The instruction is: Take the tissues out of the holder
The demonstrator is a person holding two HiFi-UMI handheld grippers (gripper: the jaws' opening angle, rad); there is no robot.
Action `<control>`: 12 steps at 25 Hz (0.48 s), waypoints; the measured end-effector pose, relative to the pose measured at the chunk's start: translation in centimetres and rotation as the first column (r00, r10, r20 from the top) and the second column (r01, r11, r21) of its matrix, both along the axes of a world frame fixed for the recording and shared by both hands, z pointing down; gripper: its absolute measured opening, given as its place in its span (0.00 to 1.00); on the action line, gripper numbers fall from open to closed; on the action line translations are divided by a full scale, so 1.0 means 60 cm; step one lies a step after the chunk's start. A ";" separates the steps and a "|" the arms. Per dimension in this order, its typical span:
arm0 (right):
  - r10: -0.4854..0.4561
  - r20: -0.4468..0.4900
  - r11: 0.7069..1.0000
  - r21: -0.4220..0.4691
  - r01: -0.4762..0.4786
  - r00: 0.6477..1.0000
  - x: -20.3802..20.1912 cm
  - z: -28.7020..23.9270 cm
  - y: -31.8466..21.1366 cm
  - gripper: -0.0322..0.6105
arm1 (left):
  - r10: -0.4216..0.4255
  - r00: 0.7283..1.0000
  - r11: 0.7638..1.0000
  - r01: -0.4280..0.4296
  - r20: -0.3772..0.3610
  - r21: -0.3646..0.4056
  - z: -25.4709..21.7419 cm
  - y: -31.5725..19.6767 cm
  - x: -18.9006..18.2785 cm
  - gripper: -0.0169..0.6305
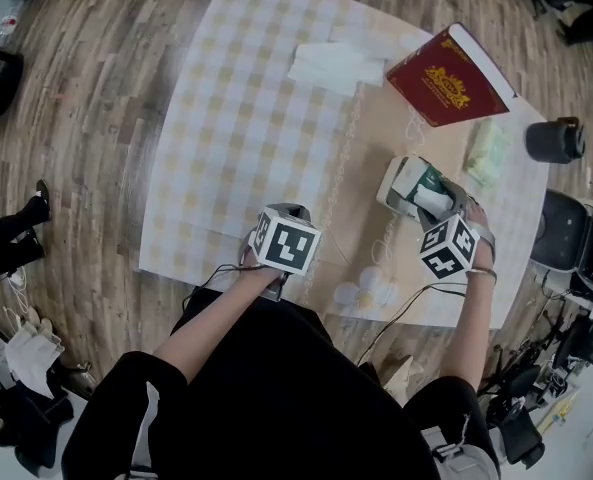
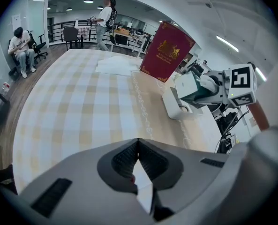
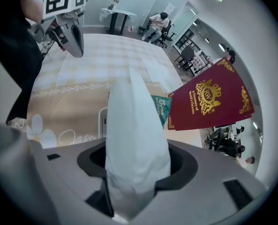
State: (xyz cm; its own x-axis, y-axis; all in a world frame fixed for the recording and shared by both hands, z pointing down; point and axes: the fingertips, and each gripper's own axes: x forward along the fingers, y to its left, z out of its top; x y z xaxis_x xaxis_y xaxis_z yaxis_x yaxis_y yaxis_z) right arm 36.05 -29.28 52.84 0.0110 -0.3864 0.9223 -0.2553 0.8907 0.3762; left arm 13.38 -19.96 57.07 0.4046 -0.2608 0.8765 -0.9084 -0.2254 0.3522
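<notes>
The white tissue holder (image 1: 394, 190) lies near the table's right edge, with a green tissue pack (image 1: 428, 180) in it. My right gripper (image 1: 439, 206) hangs just above its near end, shut on a white tissue (image 3: 136, 125) that stretches from the green pack (image 3: 161, 108) up between the jaws. My left gripper (image 1: 293, 212) hovers over the checked cloth near the front edge, well left of the holder (image 2: 178, 108). Its (image 2: 138, 143) fingertips meet and hold nothing.
Loose tissues (image 1: 336, 63) lie in a pile at the far side of the table. A dark red book (image 1: 451, 78) stands open beside them. A pale green packet (image 1: 486, 153) lies right of the holder and a black cylinder (image 1: 554, 140) stands off the table.
</notes>
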 end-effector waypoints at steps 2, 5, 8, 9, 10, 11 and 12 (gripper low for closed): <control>0.012 0.025 1.000 0.026 -0.012 1.000 -0.026 -0.023 -0.001 0.47 | -0.007 1.000 1.000 0.007 -0.004 0.003 -0.004 0.002 -0.014 0.03; 0.030 0.066 0.998 0.060 -0.034 0.997 -0.068 -0.059 0.002 0.47 | -0.005 1.000 1.000 0.005 -0.017 0.015 -0.011 0.000 -0.031 0.03; 0.050 0.105 0.995 0.075 -0.058 0.993 -0.115 -0.087 0.012 0.47 | -0.004 0.999 0.999 0.005 -0.036 0.033 -0.024 -0.003 -0.051 0.03; 0.056 0.117 0.995 0.077 -0.065 0.992 -0.131 -0.094 0.018 0.47 | -0.004 0.999 0.999 0.006 -0.041 0.039 -0.028 -0.002 -0.059 0.03; 0.063 0.126 0.994 0.079 -0.073 0.990 -0.147 -0.099 0.024 0.47 | -0.003 0.999 0.999 0.005 -0.045 0.046 -0.032 -0.001 -0.068 0.03; 0.071 0.135 0.993 0.079 -0.082 0.988 -0.163 -0.103 0.032 0.47 | 0.000 0.999 0.999 0.002 -0.048 0.052 -0.035 0.001 -0.078 0.03; 0.080 0.145 0.993 0.077 -0.092 0.986 -0.179 -0.105 0.040 0.47 | 0.006 0.999 0.998 -0.003 -0.049 0.058 -0.038 0.004 -0.088 0.03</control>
